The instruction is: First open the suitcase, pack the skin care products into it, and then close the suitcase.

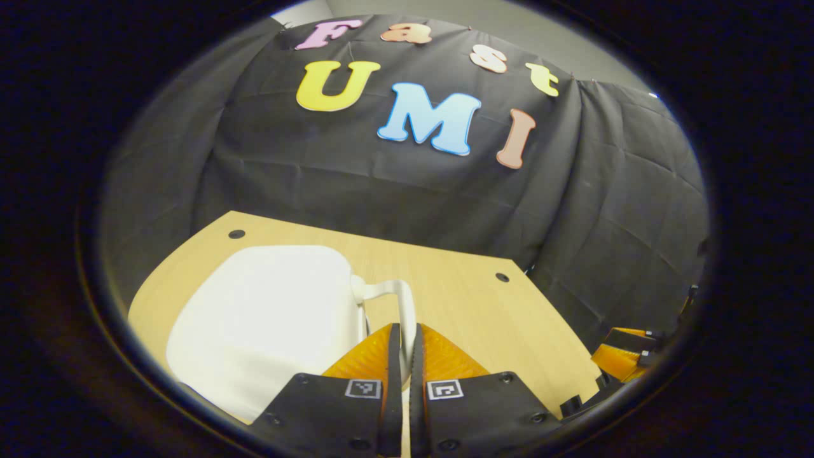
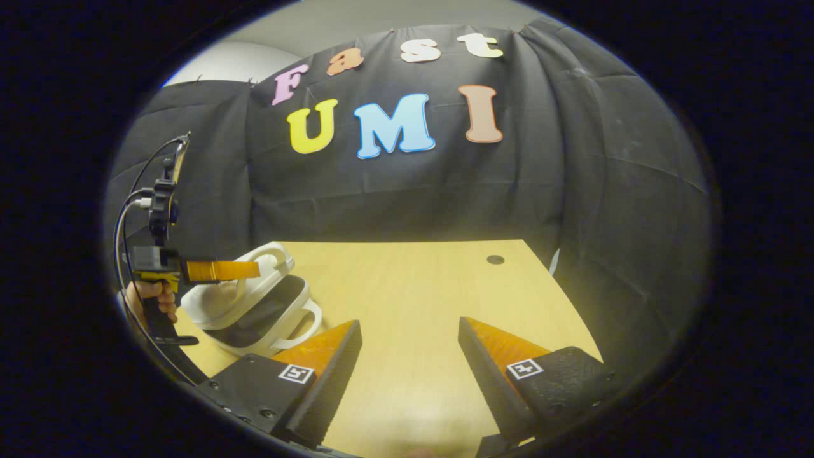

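The left gripper [image 1: 407,340] is clamped on the lid handle [image 1: 402,305] of the white suitcase [image 1: 267,318], both fingers pressed against it. In the right gripper view the lid [image 2: 238,289] stands partly raised over the base (a dark gap shows between them). The suitcase sits at the table's [image 2: 413,299] left edge. The right gripper [image 2: 410,356] hovers spread wide over bare tabletop, holding nothing.

A pale wood-grain counter [image 2: 407,299] with small dark round holes [image 2: 495,259] near its far corners stands inside a booth draped in creased black cloth [image 2: 572,191]. Above the cloth's top edge, a plain light grey wall [image 2: 381,19] catches soft, even indoor light.
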